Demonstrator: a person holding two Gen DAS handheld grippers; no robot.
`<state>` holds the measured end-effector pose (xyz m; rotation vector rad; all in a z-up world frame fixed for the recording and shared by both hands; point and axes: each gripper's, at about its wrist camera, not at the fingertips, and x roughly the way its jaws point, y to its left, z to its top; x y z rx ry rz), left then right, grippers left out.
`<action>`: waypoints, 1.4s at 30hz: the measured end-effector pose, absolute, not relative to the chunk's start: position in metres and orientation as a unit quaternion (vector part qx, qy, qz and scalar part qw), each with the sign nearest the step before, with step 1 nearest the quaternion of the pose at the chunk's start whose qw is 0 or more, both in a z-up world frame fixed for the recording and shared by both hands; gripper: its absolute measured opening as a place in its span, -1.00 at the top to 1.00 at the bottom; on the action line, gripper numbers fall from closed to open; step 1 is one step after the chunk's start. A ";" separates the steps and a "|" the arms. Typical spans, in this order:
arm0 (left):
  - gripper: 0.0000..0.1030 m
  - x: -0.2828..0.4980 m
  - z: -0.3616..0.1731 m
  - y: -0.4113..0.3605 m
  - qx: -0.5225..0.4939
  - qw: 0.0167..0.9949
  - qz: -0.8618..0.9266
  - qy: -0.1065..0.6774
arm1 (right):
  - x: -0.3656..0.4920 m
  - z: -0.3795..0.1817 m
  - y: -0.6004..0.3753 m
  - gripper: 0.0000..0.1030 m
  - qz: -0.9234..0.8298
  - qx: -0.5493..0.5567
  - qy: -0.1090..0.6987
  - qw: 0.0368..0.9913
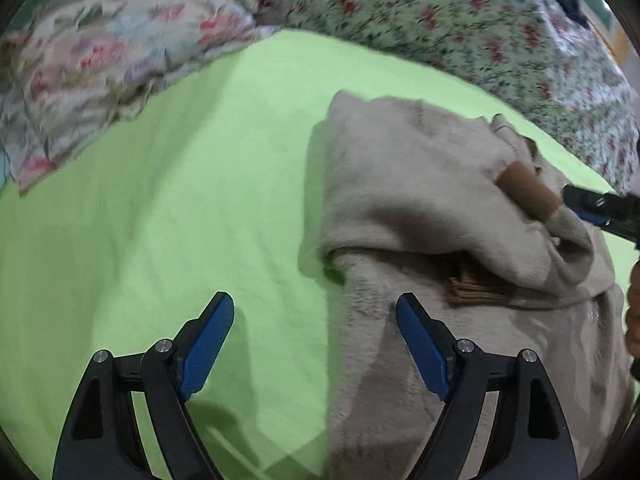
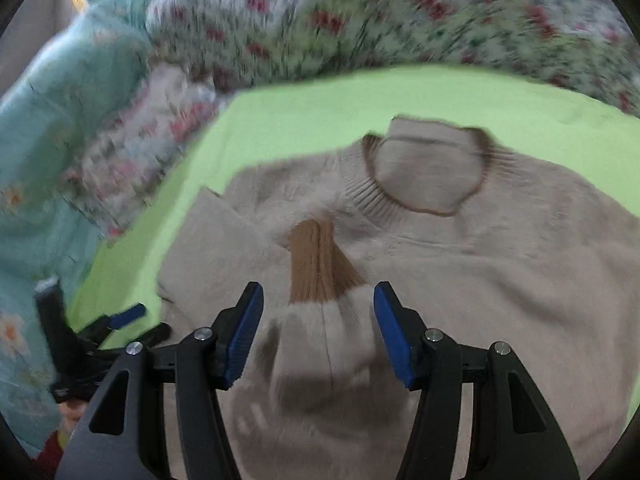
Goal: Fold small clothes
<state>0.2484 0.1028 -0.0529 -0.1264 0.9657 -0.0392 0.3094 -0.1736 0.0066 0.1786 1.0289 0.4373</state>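
Observation:
A small beige fuzzy sweater (image 2: 480,272) lies on a bright green sheet (image 2: 304,120), its ribbed collar (image 2: 428,168) towards the far side. One sleeve is folded across the body, and its brown cuff (image 2: 320,268) lies just ahead of my right gripper (image 2: 318,320). That gripper is open, its jaws astride the sleeve without gripping it. In the left wrist view the sweater (image 1: 420,184) fills the right half, with the brown cuff (image 1: 528,192) at the far right. My left gripper (image 1: 314,328) is open and empty over the sweater's left edge. It also shows in the right wrist view (image 2: 132,316).
Floral bedding (image 1: 460,20) is heaped along the far side of the green sheet (image 1: 160,200). A patchwork floral quilt (image 1: 100,60) lies at the far left. A teal flowered fabric (image 2: 44,140) hangs at the left in the right wrist view.

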 end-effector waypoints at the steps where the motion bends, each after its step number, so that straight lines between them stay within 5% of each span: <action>1: -0.62 0.252 -0.056 0.102 -0.060 0.881 -0.015 0.469 | 0.315 -0.001 -0.167 0.49 0.202 0.071 0.498 0.841; 2: -0.62 0.254 -0.058 0.101 -0.057 0.881 -0.011 0.470 | 0.317 -0.006 -0.164 0.77 0.201 0.069 0.503 0.838; 10: -0.62 0.273 -0.058 0.093 -0.056 0.881 0.005 0.471 | 0.262 0.050 -0.269 0.80 0.130 0.237 0.351 0.896; 13: -0.62 0.276 -0.058 0.089 -0.056 0.881 0.006 0.470 | 0.244 0.029 -0.307 0.79 0.083 0.266 0.374 0.885; 18: -0.64 0.275 -0.059 0.087 -0.048 0.881 0.020 0.470 | 0.225 -0.022 -0.336 0.50 0.046 0.321 0.432 0.841; 26: -0.65 0.274 -0.061 0.101 -0.078 0.882 0.034 0.463 | 0.222 -0.028 -0.351 0.50 0.039 0.352 0.422 0.835; 27: -0.65 0.274 -0.062 0.101 -0.077 0.883 0.036 0.462 | 0.224 -0.025 -0.350 0.69 0.043 0.345 0.421 0.838; 32: -0.65 0.273 -0.062 0.101 -0.078 0.883 0.037 0.461 | 0.208 0.028 -0.355 0.81 0.111 0.329 0.265 0.900; 38: -0.66 0.273 -0.062 0.100 -0.077 0.884 0.038 0.460 | 0.226 -0.027 -0.358 0.76 0.011 0.283 0.425 0.860; 42: -0.66 0.273 -0.062 0.104 -0.089 0.883 0.033 0.461 | 0.213 -0.047 -0.369 0.69 -0.003 0.320 0.433 0.843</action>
